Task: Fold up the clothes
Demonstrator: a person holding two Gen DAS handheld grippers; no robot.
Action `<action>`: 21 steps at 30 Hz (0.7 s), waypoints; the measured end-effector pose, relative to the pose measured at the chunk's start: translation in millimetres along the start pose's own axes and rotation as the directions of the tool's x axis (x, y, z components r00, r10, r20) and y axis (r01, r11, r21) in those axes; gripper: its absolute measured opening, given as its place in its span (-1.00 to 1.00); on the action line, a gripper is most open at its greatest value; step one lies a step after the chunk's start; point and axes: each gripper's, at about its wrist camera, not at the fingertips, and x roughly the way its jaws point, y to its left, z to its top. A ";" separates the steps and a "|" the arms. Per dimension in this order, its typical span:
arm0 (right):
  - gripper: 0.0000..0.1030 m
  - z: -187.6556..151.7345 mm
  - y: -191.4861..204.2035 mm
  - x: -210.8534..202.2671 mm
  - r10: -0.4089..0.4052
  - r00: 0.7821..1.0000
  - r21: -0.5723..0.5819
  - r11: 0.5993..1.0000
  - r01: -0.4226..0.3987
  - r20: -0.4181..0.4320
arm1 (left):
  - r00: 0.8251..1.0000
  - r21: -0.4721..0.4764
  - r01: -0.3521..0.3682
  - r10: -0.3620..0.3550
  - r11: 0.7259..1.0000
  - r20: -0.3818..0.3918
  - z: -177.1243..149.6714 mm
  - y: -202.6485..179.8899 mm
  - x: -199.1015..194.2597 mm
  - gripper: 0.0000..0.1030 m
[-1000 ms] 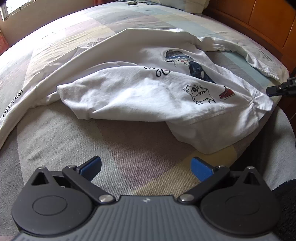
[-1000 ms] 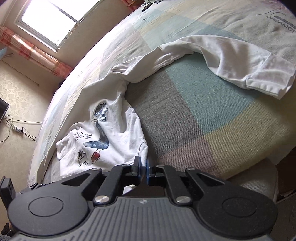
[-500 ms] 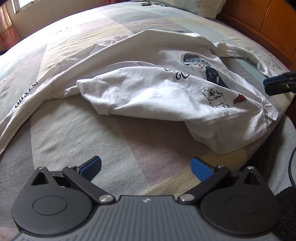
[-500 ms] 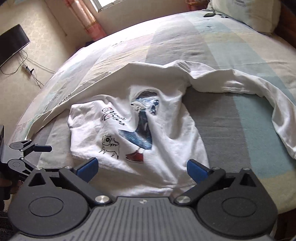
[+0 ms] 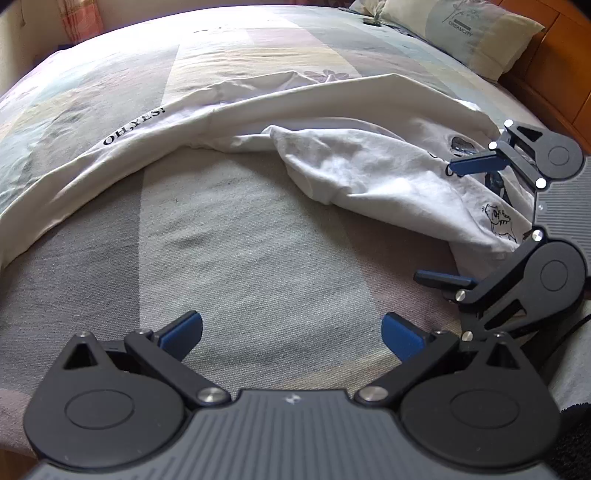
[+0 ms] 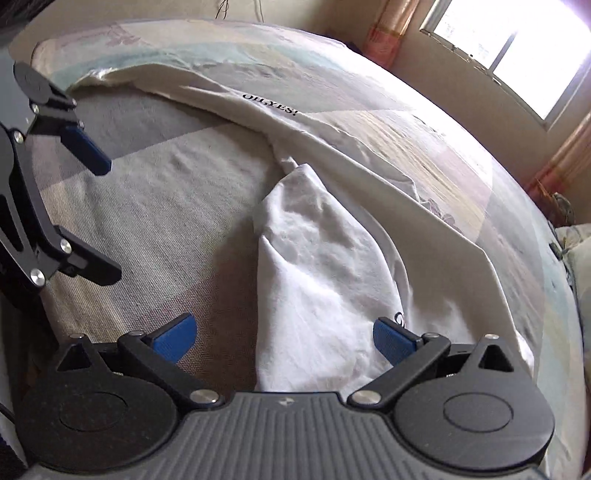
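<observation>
The white shirt point(image 5: 369, 177) lies crumpled on the bed point(image 5: 240, 258), and I take it as the landmark for all places here. Its body is bunched into a soft heap, with the printed drawings turned up on the side near the headboard. One long sleeve with the letters "OH,YES!" point(image 5: 133, 125) runs away from this heap in a curve toward the window side of the bed. The shirt is not flat, so I judge the folding is only at its beginning and the cloth must first be spread.

The left gripper point(image 5: 291, 332) hovers over bare blanket, on the near side of the heap and apart from it. Its jaws are spread wide and nothing is between them. The right gripper point(image 6: 284, 336) is directly at the heap, and its jaws are also fully released. White cloth lies under and between its blue pads point(image 6: 391, 338), but the pads do not press on it, so nothing is grasped.

Both tools point down at the bed and face each other across the heap's near edge, probably because the person wants to take two points of the hem and pull the shirt straight. A pillow point(image 5: 465, 33) rests far beyond the shirt, by the wooden headboard
</observation>
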 end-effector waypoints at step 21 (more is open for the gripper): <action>1.00 -57.8 -184.8 17.1 -0.138 0.989 0.577 0.805 0.140 -0.047 | 0.995 0.090 0.096 -0.094 0.991 -0.036 26.9 -42.2 30.6 0.99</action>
